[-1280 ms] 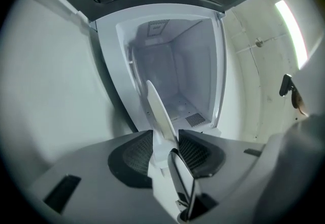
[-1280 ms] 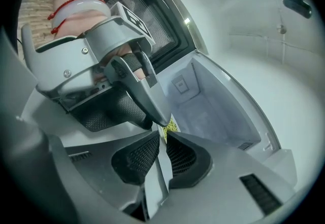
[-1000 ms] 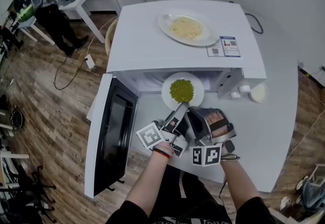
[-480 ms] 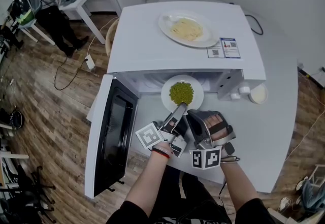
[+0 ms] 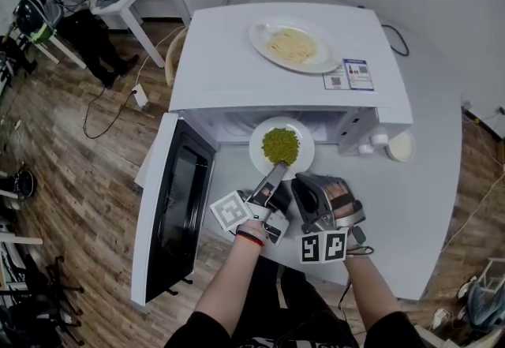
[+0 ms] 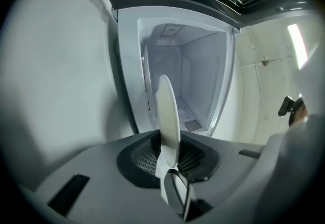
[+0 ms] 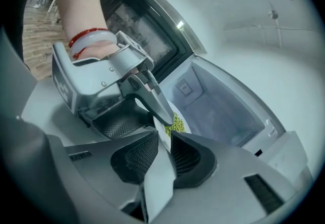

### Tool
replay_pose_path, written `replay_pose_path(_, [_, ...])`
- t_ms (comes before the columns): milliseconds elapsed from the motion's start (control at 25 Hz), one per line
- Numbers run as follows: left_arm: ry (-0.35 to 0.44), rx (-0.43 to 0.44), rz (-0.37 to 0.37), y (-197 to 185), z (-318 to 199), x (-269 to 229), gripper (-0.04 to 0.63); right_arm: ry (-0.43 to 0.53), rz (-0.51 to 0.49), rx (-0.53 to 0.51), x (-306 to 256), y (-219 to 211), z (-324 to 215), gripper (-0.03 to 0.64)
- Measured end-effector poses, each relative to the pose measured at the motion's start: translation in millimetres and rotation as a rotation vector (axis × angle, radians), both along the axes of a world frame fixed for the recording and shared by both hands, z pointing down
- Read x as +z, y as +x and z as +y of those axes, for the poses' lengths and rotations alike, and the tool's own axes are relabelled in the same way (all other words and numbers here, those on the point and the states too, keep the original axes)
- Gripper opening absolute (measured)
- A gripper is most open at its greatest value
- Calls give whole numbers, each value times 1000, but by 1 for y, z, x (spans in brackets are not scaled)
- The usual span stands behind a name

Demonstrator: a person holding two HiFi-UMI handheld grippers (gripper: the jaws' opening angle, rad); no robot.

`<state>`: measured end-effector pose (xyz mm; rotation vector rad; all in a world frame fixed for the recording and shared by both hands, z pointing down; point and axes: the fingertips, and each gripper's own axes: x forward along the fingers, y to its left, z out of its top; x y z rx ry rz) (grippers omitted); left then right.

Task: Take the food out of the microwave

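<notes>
Left gripper [image 6: 170, 149] has just been closing its jaws, and they now stand narrow with the pads pressed on the near rim of the white plate [image 5: 259, 147], which shows edge-on between them in the left gripper view. Just beside it, the right gripper [image 7: 163, 144] is likewise nearly closed on the same rim, with the thin white edge pinched between its mesh pads. In the head view the two grips sit close together, the left at about 6 o'clock on the plate and the right at about 5 o'clock. Neither hand is nearer than the other. From both tools the plate lies straight ahead at 12 o'clock, flat, carrying a heap of green peas [image 5: 280, 144]. It rests at the mouth of the microwave [image 5: 237, 62], with its far edge tucked under the top of the cavity. Being round, it has no long axis to line up, so the coming move looks like a level pull straight back toward 6 o'clock, both hands moving together so that the peas stay put. The open door [image 5: 170, 204] hangs out at 9 o'clock, on the left arm's side, clear of that path. Farther off at 12 o'clock a second plate [image 5: 259, 37], holding pasta [image 5: 290, 43], stands on the microwave's top, and at 10 o'clock in the far corner a person stands at a desk.
</notes>
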<state>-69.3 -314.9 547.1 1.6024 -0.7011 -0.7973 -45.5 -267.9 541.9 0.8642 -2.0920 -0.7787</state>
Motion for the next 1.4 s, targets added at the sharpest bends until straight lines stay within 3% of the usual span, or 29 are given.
replay_pose_path(320, [25, 27, 11, 5, 6, -9, 66, -173, -277, 188, -25, 20, -12, 63])
replay_pose_path(600, [32, 29, 25, 11, 13, -15, 66, -312, -530, 263, -43, 23, -12, 55])
replay_pose_path(760, [30, 25, 14, 11, 19, -17, 66, -391, -616, 294, -47, 29, -8, 52])
replay_pose_path(1080, [41, 30, 6, 17, 35, -27, 66, -441, -643, 291, -56, 33, 11, 49])
replay_pose_path(1400, [62, 30, 44, 24, 54, -44, 66, -448, -629, 277, -64, 37, 34, 49])
